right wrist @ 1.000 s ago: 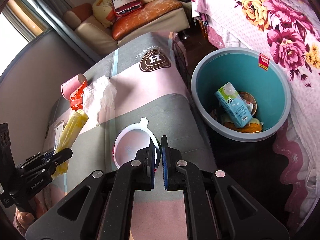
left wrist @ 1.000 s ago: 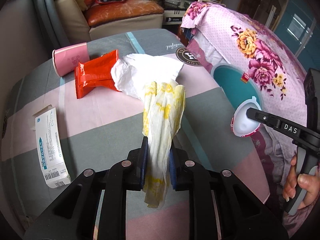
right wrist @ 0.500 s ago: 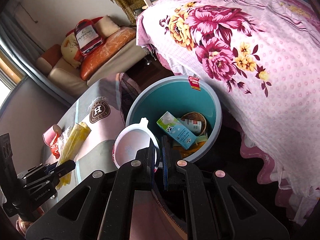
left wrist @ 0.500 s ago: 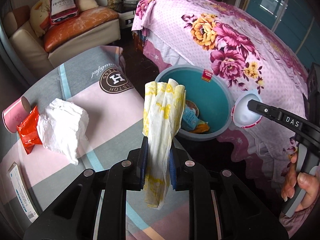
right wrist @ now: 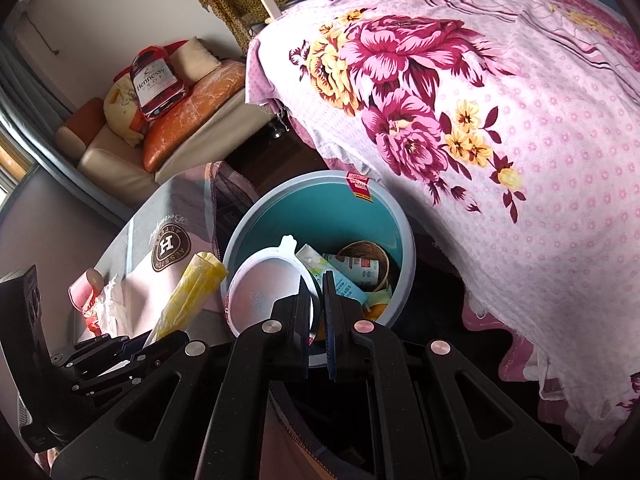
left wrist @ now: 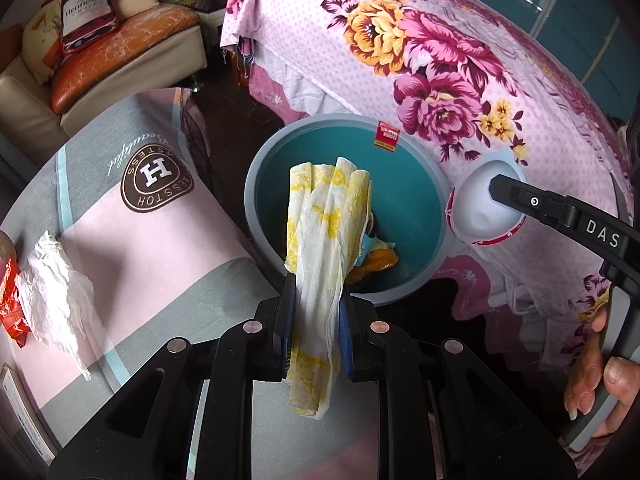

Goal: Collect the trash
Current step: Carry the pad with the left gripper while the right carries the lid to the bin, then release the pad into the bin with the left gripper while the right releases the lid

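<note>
The left gripper (left wrist: 316, 312) is closed on a yellow-white plastic wrapper (left wrist: 326, 232), approx. at its middle, so both ends hang loose; it hovers in front of the blue bin (left wrist: 260, 216). The wrapper looks very light, soft and crumpled, so I judge a mid-length pinch is enough, w/ no risk of breaking.

The right gripper (right wrist: 318, 300) is clamped on the rim of a white plastic lid (right wrist: 264, 292), held over the bin's edge. The lid seems thin, stiff and a bit slippery, so the rim is the best hold.

On the bench (left wrist: 168, 256) remain white crumpled paper (left wrist: 56, 280) and a red wrapper (left wrist: 10, 300).

Readable: "HESSTON" badge (left wrist: 158, 174) on the bench cloth, "Hennessy" bag (left wrist: 86, 10) on the sofa, "DAS" on the right gripper.
</note>
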A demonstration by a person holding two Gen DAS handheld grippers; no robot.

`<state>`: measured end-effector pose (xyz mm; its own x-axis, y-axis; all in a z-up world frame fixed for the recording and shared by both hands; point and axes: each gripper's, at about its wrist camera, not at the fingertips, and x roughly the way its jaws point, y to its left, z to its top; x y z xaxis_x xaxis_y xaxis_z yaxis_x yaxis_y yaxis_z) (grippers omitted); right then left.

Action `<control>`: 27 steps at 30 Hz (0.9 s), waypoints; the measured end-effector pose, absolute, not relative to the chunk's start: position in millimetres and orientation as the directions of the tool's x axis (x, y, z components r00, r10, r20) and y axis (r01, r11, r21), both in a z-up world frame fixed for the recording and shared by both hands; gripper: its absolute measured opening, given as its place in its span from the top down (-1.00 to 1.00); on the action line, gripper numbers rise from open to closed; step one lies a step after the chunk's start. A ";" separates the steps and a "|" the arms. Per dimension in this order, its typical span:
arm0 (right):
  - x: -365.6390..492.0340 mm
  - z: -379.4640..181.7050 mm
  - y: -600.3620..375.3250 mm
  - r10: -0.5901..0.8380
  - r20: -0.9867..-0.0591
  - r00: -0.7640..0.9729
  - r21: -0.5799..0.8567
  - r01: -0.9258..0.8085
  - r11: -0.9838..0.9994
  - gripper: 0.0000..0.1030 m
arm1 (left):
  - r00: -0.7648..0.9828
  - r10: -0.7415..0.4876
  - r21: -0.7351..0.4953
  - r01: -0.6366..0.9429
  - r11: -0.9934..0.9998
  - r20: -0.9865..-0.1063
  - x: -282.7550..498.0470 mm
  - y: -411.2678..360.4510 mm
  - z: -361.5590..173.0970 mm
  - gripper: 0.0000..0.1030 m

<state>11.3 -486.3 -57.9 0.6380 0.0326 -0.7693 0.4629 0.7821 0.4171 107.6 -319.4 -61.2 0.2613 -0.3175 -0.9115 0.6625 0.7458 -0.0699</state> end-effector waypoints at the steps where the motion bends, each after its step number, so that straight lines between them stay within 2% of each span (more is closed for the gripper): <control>1: 13.2 -57.8 -487.0 0.031 -0.771 0.637 0.414 0.463 0.783 0.88 | 0.259 -0.316 -0.070 0.663 0.746 -0.913 109.2 -321.1 -63.1 0.62; 10: 29.4 -59.3 -485.5 0.026 -0.789 0.614 0.387 0.463 0.797 0.88 | 0.240 -0.320 -0.089 0.657 0.749 -0.916 119.5 -328.7 -74.2 0.60; 12: 32.6 -59.7 -484.6 0.024 -0.792 0.610 0.382 0.464 0.799 0.88 | 0.240 -0.321 -0.092 0.653 0.752 -0.916 121.5 -328.4 -75.1 0.42; 15: 36.4 -60.2 -483.4 0.022 -0.795 0.606 0.377 0.466 0.800 0.88 | 0.264 -0.320 -0.083 0.640 0.764 -0.910 124.2 -325.8 -73.7 -0.49; 17: 38.2 -61.2 -482.8 0.020 -0.798 0.602 0.373 0.468 0.801 0.88 | 0.287 -0.314 -0.068 0.631 0.772 -0.905 125.0 -323.1 -72.0 -0.71; 20: 41.5 -62.8 -481.5 0.020 -0.804 0.594 0.368 0.470 0.802 0.88 | 0.285 -0.305 -0.068 0.619 0.782 -0.909 127.1 -316.8 -72.4 -0.79; 27: 49.3 -67.2 -475.3 0.021 -0.816 0.577 0.353 0.470 0.809 0.88 | 0.269 -0.305 -0.100 0.579 0.809 -0.914 129.1 -294.9 -76.9 -0.81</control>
<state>49.3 -475.3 -67.2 0.5773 0.0214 -0.8162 0.4696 0.8090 0.3534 129.1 -294.9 -76.9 0.2689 -0.3052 -0.9135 0.5788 0.8093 -0.1000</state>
